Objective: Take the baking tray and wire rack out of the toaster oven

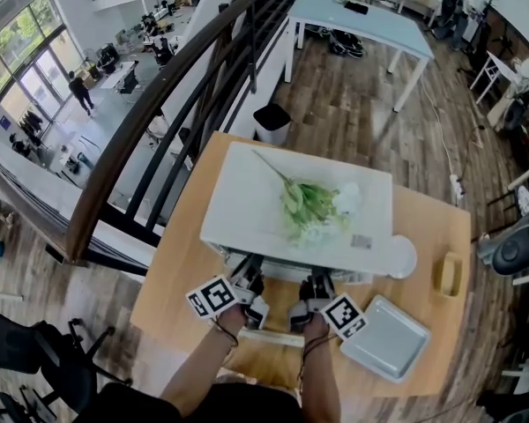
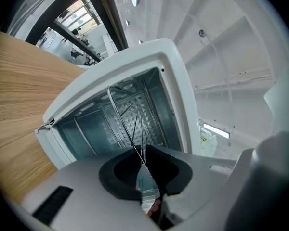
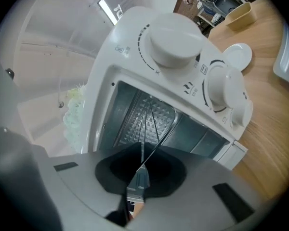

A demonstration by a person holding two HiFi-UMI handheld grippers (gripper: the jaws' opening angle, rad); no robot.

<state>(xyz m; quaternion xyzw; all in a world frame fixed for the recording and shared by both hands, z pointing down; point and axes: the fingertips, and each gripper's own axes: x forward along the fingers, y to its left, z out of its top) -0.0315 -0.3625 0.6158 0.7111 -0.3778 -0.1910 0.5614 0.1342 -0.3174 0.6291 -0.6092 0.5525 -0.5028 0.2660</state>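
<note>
The white toaster oven stands open on the wooden table, its front toward me. The wire rack reaches out of the oven's mouth, and both grippers grip its front edge. My left gripper is shut on the rack's left part, with thin wires running out between its black pads. My right gripper is shut on the right part of the wire rack. From above, the left gripper and right gripper sit side by side at the oven front. The grey baking tray lies on the table to the right.
A bunch of artificial flowers lies on top of the oven. A white saucer and a yellow container sit to the oven's right. A stair railing runs past the table's left side. The oven's knobs are on its right side.
</note>
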